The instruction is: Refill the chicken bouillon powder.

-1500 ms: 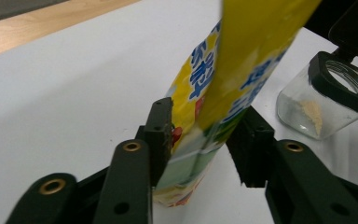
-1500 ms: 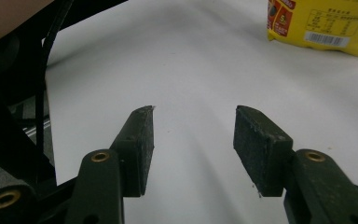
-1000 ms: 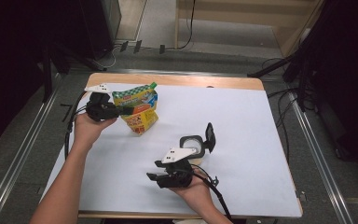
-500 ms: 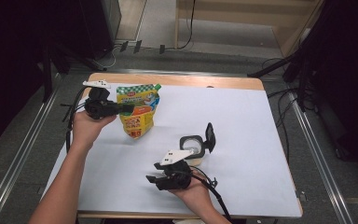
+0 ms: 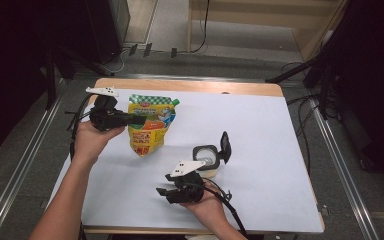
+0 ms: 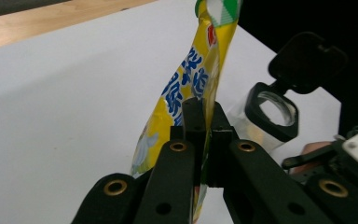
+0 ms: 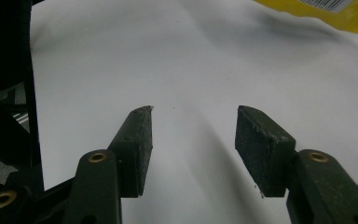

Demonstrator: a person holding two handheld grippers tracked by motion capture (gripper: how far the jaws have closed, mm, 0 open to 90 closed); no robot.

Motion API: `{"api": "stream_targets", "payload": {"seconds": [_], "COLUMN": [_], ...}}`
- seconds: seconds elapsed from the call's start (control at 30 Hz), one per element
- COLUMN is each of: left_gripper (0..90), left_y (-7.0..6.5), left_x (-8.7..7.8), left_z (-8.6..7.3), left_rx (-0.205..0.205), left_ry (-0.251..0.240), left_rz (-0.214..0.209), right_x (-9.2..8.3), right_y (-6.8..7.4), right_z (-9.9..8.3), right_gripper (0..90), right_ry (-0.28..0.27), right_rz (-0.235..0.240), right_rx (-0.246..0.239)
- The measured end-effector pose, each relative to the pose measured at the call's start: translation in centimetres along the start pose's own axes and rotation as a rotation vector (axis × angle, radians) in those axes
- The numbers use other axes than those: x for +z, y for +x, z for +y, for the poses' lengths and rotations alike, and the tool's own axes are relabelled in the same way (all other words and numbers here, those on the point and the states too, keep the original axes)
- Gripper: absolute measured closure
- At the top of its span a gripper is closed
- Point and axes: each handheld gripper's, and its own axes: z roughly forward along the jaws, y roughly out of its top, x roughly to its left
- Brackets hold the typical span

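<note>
Left gripper [image 5: 136, 119] pinching the yellow refill pouch [image 5: 150, 127] at its side edge, pouch hanging over the white table [image 5: 260, 125] far-left, right gripper [image 5: 161, 191] jaws spread and empty near the front, open-lidded clear jar [image 5: 207, 159] beside it

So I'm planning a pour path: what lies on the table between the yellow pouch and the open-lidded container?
Nothing: in the high view, bare white table separates the yellow pouch, clamped in the left claw, from the open-lidded container.

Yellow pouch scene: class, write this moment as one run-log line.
left gripper: shut on yellow pouch, lifted | right gripper: open, empty | container: lid open | surface: white table
</note>
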Motion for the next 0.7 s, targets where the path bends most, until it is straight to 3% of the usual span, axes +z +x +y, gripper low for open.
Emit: {"api": "stream_targets", "payload": {"seconds": [0.27,0.43,0.7], "left_gripper": [90.0,90.0,90.0], "left_y": [-3.0,-4.4,-6.0], "left_x": [-0.4,-1.2,-1.6], "left_z": [0.6,0.6,0.7], "left_rx": [0.038,0.040,0.039], "left_ry": [0.025,0.006,0.019], "left_rz": [-0.001,-0.037,-0.048], "right_x": [-0.1,0.2,0.5], "right_y": [-0.4,-0.7,-1.4], "right_z": [0.1,0.4,0.5], "right_gripper": [47.9,48.0,61.7], "right_ry": [-0.019,-0.034,-0.063], "right_rz": [-0.025,-0.040,-0.077], "right_rx": [0.009,0.029,0.085]}}
